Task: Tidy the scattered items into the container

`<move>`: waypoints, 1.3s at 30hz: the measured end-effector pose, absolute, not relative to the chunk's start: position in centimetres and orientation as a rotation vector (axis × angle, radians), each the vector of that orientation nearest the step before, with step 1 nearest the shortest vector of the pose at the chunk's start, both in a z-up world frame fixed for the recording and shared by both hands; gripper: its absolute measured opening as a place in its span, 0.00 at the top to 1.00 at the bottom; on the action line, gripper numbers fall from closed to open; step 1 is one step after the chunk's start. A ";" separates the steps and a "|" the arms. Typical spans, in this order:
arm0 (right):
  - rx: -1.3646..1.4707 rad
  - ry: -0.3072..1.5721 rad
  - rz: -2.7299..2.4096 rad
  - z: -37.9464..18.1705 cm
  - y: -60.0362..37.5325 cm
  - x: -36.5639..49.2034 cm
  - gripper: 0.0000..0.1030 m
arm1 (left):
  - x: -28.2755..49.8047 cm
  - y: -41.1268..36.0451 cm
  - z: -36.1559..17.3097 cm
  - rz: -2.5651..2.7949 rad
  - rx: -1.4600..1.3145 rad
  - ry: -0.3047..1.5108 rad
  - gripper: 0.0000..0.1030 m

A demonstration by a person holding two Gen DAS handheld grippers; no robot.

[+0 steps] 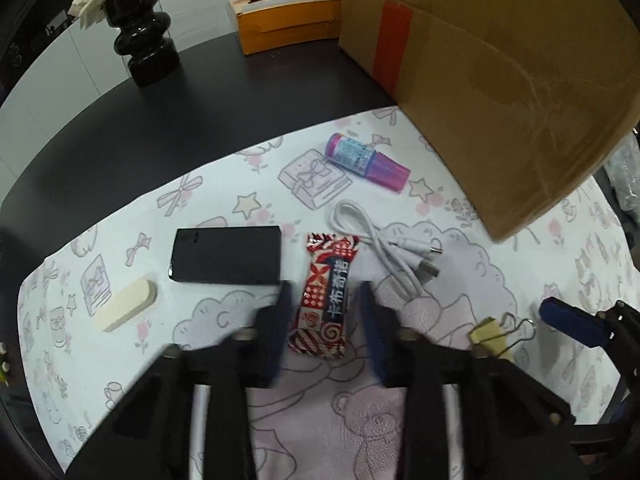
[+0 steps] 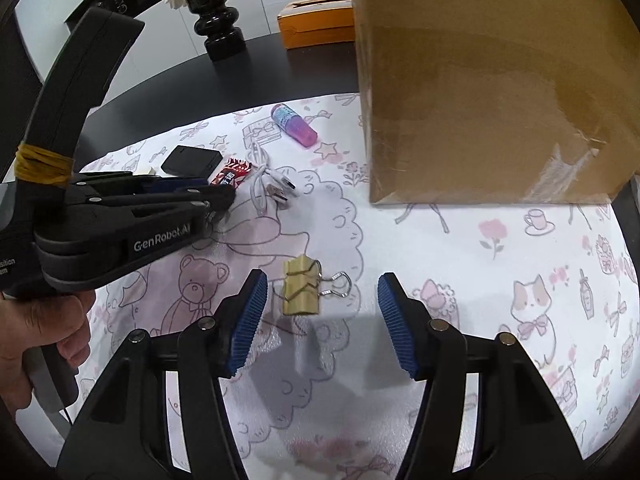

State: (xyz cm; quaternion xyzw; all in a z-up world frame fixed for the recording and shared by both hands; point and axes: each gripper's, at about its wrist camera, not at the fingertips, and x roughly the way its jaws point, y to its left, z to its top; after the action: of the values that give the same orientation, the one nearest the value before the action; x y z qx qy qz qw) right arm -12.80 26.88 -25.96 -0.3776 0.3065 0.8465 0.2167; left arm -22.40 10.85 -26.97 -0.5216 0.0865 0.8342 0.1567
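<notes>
A red patterned candy packet (image 1: 325,276) lies on the printed cloth between the fingers of my left gripper (image 1: 325,294), which is open with a blue pad on each side of the packet. Around it lie a black power bank (image 1: 228,256), a white eraser (image 1: 126,308), a coiled white cable (image 1: 392,248) and a purple bottle (image 1: 366,162) on its side. A large cardboard box (image 2: 480,80) stands at the back right. My right gripper (image 2: 323,282) is open, and a cream binder clip (image 2: 301,292) sits between and just ahead of its tips.
A black vase of pale flowers (image 1: 146,40) and an orange box (image 1: 288,28) stand on the dark table beyond the cloth (image 2: 460,264). A hand (image 2: 40,340) holds the left gripper's handle at the left of the right wrist view.
</notes>
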 end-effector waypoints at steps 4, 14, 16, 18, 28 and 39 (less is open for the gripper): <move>-1.047 0.866 2.363 -26.2 26.8 -13.4 0.86 | -22.5 9.9 -27.0 2.361 -1.497 0.182 0.83; -1.035 0.870 2.383 -25.5 25.8 -13.9 0.91 | -19.4 8.4 -26.8 2.341 -1.527 0.071 0.83; -1.033 0.867 2.386 -25.3 25.5 -13.9 0.91 | -18.5 7.9 -26.8 2.345 -1.532 0.056 0.83; -1.031 0.860 2.390 -25.0 25.3 -14.0 0.91 | -17.6 7.4 -26.8 2.348 -1.540 0.036 0.83; -0.998 0.827 2.423 -22.5 23.7 -13.8 0.93 | -13.8 3.6 -25.3 2.384 -1.560 -0.084 0.83; -0.913 0.781 2.475 -16.2 22.5 -12.5 0.93 | -12.1 1.7 -19.4 2.449 -1.469 -0.146 0.83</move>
State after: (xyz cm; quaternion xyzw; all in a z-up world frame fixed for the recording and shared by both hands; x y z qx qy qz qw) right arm -12.48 22.51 -16.16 -0.3257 0.2784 0.8825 0.1941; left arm -12.09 1.67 -19.43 -0.5086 -0.0504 0.8479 0.1406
